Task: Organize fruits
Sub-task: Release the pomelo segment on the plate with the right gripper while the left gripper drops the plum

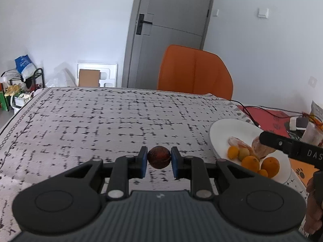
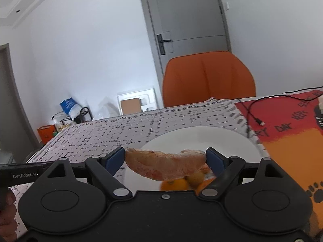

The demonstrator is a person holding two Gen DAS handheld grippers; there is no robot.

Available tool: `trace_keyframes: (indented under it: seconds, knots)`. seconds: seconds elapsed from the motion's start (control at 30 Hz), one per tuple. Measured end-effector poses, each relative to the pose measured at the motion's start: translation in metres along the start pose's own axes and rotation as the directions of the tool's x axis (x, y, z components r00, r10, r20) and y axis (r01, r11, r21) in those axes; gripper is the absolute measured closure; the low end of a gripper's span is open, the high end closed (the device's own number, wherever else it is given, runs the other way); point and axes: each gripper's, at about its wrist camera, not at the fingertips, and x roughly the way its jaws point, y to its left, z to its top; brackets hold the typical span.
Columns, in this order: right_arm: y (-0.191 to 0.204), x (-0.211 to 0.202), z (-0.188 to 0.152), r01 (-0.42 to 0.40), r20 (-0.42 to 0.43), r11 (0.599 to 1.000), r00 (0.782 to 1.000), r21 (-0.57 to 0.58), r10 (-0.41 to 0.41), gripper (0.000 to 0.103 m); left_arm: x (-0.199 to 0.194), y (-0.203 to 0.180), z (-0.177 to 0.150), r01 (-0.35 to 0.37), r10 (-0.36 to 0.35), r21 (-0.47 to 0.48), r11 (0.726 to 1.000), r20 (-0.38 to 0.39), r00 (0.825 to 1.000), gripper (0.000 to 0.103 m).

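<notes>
My left gripper [image 1: 159, 157] is shut on a small dark red-brown round fruit [image 1: 159, 157], held above the patterned tablecloth [image 1: 101, 125]. My right gripper [image 2: 165, 164] is shut on a peeled pomelo segment [image 2: 165, 166], held over the white plate [image 2: 201, 139]. The plate also shows in the left wrist view [image 1: 226, 131], holding several small oranges [image 1: 250, 162], a yellow-green fruit [image 1: 243, 153] and another peeled segment [image 1: 238, 143]. The right gripper's body [image 1: 290, 149] reaches over the plate there. Oranges [image 2: 173, 184] lie under the held segment.
An orange chair [image 1: 193, 72] stands behind the table's far edge. A red and orange mat [image 2: 286, 133] with a black cable [image 2: 250, 109] lies right of the plate. Clutter and a rack [image 1: 22, 84] stand on the floor at the far left.
</notes>
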Motion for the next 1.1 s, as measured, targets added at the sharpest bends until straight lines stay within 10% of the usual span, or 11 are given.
trace_keyframes:
  seconds: [1.1]
  knots:
    - [-0.07, 0.015, 0.014, 0.04, 0.015, 0.993, 0.999, 0.112, -0.042, 0.011, 0.066, -0.089, 0.018, 0.105, -0.097, 0.135, 0.985, -0.064, 0.993, 0.08]
